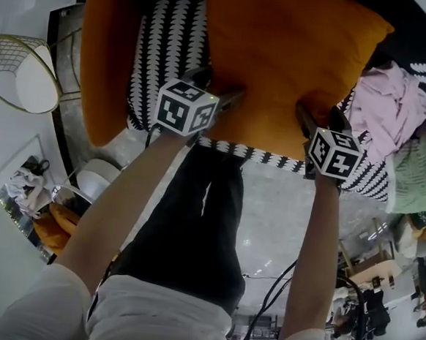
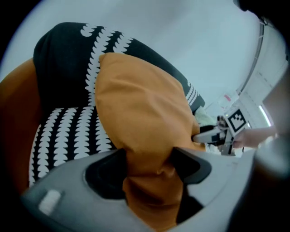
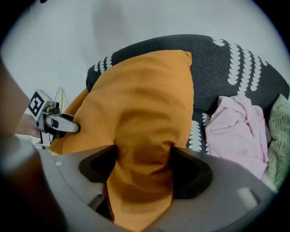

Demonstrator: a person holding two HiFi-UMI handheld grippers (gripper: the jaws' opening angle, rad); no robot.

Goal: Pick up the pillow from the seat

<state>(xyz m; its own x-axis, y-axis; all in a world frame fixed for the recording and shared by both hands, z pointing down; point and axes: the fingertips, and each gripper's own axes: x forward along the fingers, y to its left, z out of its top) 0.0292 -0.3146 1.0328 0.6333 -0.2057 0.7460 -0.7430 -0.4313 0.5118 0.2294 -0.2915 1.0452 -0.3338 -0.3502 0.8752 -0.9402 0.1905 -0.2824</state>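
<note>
The orange pillow (image 1: 280, 61) stands against the black-and-white patterned seat (image 1: 163, 52). My left gripper (image 1: 221, 89) holds its lower left edge, and my right gripper (image 1: 320, 117) holds its lower right edge. In the left gripper view the pillow (image 2: 140, 104) bunches between the two pads of my left gripper (image 2: 149, 165), which press on the fabric. The right gripper view shows the same: pillow (image 3: 145, 99) cloth is pinched in my right gripper (image 3: 142, 165). Each gripper also sees the other across the pillow's edge.
An orange side part (image 1: 108, 55) of the seat rises at the left. A pink cloth (image 1: 390, 106) and a green cloth (image 1: 418, 174) lie on the seat to the right. A wire basket (image 1: 19, 70) stands on the floor at the far left.
</note>
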